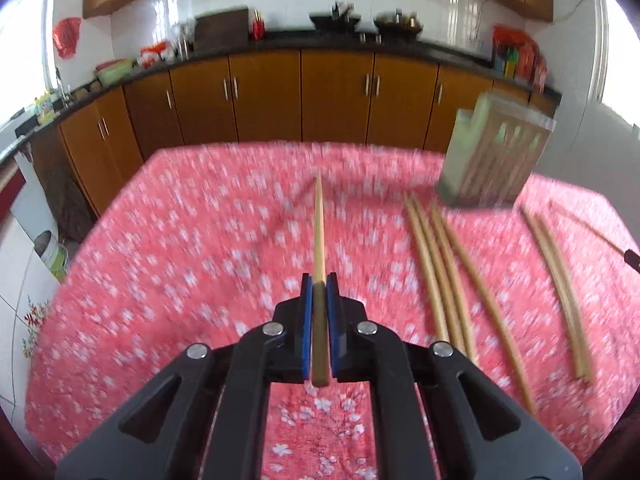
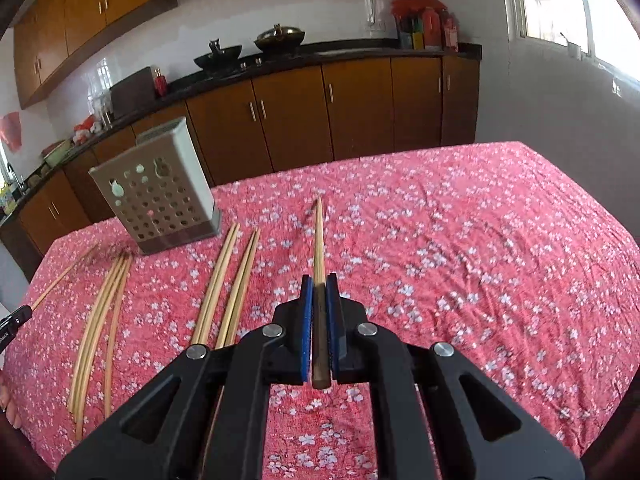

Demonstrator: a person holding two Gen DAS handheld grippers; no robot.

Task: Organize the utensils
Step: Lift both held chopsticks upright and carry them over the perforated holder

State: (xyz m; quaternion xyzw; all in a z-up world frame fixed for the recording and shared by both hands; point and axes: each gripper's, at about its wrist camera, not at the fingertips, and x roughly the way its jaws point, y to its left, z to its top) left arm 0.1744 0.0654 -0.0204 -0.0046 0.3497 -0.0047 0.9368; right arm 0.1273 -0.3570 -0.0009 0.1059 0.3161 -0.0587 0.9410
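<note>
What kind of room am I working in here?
Most likely a home kitchen: wooden cabinets under a dark counter, two woks on a stove against white wall tiles, and a table with a pink floral cloth holding chopsticks and a perforated utensil holder.

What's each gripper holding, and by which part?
Each grips one pale wooden chopstick by its thick butt end: left gripper on chopstick, right gripper on chopstick.

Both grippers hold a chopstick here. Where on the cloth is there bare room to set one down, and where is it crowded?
Bare: the pink floral tablecloth right of the right gripper to the table's edge, and left of the left gripper. Crowded: the strip between them, where loose wooden chopsticks lie in groups in front of the grey perforated utensil holder.
</note>
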